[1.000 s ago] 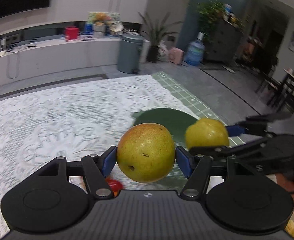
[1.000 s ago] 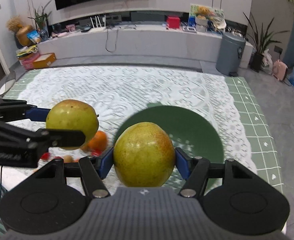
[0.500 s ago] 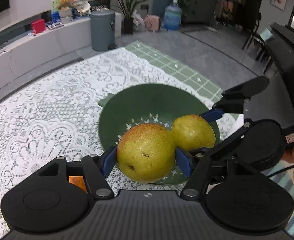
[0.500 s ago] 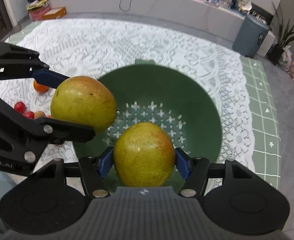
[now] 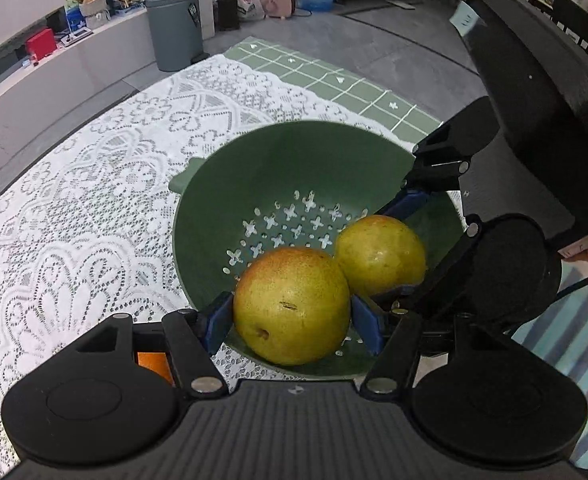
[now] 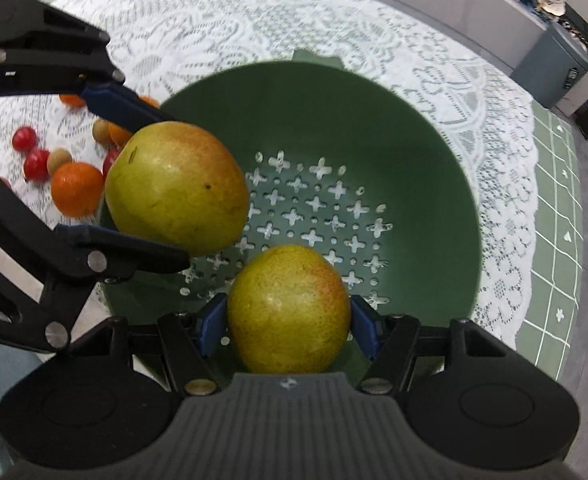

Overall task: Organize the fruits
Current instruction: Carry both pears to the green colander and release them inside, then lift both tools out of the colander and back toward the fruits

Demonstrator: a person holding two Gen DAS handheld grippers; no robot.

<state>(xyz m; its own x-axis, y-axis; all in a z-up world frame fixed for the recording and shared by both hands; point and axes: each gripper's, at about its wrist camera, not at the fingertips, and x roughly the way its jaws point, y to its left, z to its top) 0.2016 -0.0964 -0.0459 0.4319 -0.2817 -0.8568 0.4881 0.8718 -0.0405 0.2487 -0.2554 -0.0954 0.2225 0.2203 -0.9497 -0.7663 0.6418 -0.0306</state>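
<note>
Two yellow-green pears hang side by side just above the inside of a green colander (image 5: 294, 132) with cross-shaped holes. My left gripper (image 5: 292, 322) is shut on the larger pear (image 5: 292, 306), blue pads pressing both its sides. From the right wrist view this pear (image 6: 176, 186) sits over the colander's (image 6: 413, 152) left part, held by the left gripper (image 6: 154, 184). My right gripper (image 6: 288, 328) is shut on the second pear (image 6: 290, 308). In the left wrist view that pear (image 5: 379, 254) almost touches the first one.
A white lace cloth (image 5: 94, 200) over a green checked cloth (image 5: 333, 80) covers the table. Left of the colander lie loose fruits: an orange (image 6: 76, 188), small red fruits (image 6: 24, 138) and brownish ones (image 6: 58, 159). A dark piece of furniture (image 5: 533, 88) stands at the right.
Both grippers, each with its pear, have come down and tipped downward over the colander. The pears have drawn closer together. The grips have not changed.
</note>
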